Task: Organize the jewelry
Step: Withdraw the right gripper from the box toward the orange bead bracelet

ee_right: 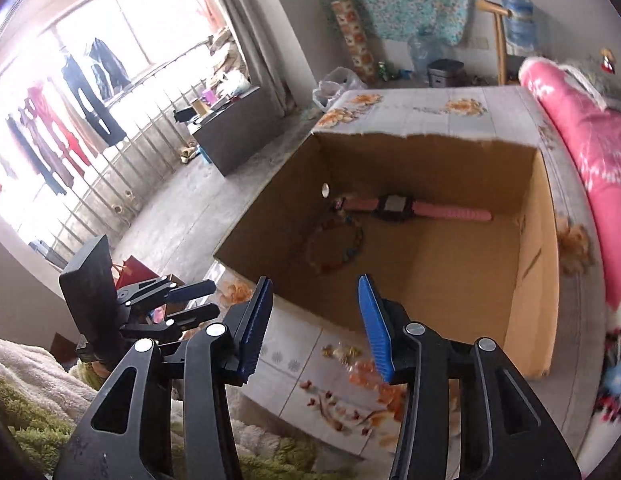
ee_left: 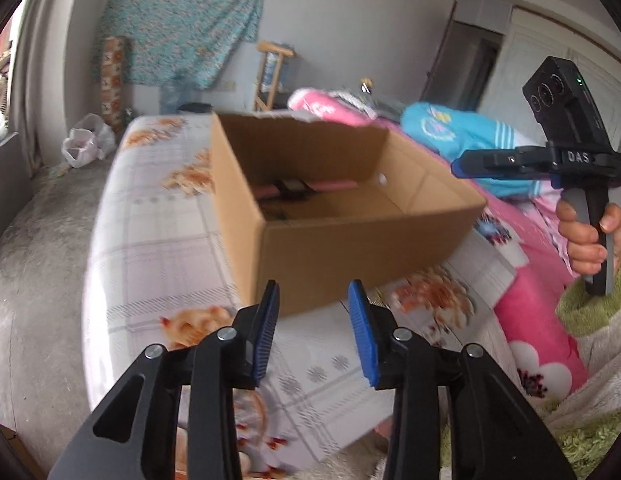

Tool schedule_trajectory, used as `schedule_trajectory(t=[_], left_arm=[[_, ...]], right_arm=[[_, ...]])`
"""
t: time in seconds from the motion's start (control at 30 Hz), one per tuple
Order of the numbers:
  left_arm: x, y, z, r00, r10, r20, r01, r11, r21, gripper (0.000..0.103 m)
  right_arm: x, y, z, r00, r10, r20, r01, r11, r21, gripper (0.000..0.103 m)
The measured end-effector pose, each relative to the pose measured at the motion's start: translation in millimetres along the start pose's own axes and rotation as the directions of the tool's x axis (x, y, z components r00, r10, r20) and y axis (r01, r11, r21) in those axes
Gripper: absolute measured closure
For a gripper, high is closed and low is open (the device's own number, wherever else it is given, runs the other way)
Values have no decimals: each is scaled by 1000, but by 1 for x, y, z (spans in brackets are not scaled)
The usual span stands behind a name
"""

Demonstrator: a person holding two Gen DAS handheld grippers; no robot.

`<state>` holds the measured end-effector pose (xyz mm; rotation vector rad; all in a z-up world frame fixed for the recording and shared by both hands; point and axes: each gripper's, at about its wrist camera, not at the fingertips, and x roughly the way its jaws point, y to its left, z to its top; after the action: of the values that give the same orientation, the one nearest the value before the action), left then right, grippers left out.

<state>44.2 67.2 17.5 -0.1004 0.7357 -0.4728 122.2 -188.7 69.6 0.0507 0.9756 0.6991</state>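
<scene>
Both grippers, left (ee_left: 313,330) and right (ee_right: 315,326), gape empty above a floral-sheeted bed (ee_left: 158,240) bearing an open brown cardboard box (ee_left: 362,236).

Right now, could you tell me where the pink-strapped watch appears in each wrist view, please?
Left wrist view: the pink-strapped watch lies inside the cardboard box, centre of the frame, partly hidden by the box's near wall.
Right wrist view: the watch lies along the box's far wall, right of centre, beside a beaded bracelet.
Shared landmark: the cardboard box.
</scene>
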Motion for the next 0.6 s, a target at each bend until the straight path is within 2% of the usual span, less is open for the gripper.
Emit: schedule_trajectory(t=[0.13,0.23,0.3,0.43,0.53,0.6], left_arm=[[26,-18,-3,998,-1,-58,3,999,33,68],[40,-25,0,997,5,-78,-1,999,49,68],[47,-26,4,995,12,-95,-7,999,50,68],[59,-29,10,993,29,-118,-24,999,45,68],[63,-30,15,992,36,-118,-33,999,26,68],[65,-30,17,992,39,-119,-38,999,12,67]], right_arm=[[22,-20,-34,1000,-1,-21,4,985,173,58],[37,-29,-44,994,-89,-56,101,963,251,58],[42,-34,-47,986,-149,-71,163,948,273,58],[42,-44,-47,975,-213,-70,224,925,308,50],[43,-49,-48,980,-185,-67,197,923,330,45],[44,-50,-48,978,-200,-63,210,922,326,44]])
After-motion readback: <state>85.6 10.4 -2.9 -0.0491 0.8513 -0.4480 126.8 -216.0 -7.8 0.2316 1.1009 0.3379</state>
